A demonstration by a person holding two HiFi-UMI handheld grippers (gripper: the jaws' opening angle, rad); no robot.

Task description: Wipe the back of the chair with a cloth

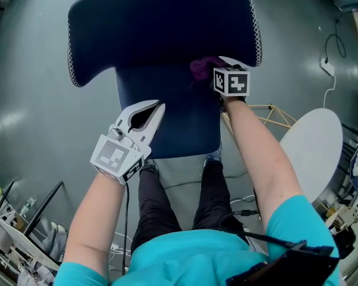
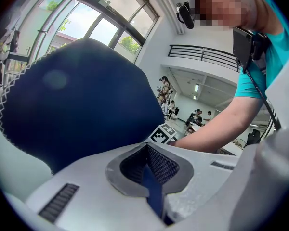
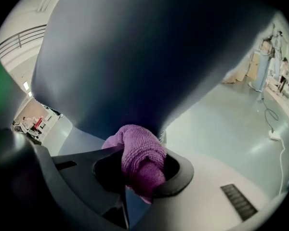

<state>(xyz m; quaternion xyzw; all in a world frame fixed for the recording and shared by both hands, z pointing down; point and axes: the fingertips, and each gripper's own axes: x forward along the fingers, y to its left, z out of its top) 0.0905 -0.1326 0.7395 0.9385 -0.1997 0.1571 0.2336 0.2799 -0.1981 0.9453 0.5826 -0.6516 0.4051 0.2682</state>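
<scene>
The dark blue chair (image 1: 167,22) with white stitched edging fills the top of the head view, its back facing me. My right gripper (image 1: 212,71) is shut on a bunched purple cloth (image 1: 204,68) and presses it against the chair back right of centre. In the right gripper view the cloth (image 3: 137,155) bulges out between the jaws, touching the chair (image 3: 149,57). My left gripper (image 1: 157,108) is shut with nothing in it, tips against the narrower lower part of the chair. The left gripper view shows its jaws (image 2: 147,153) together before the chair (image 2: 82,100).
A white round table (image 1: 313,145) stands to the right, with a thin wooden frame (image 1: 268,115) between it and the chair. Cables and a power strip (image 1: 327,67) lie on the grey floor. My legs (image 1: 179,201) are below the chair; racks stand at bottom left.
</scene>
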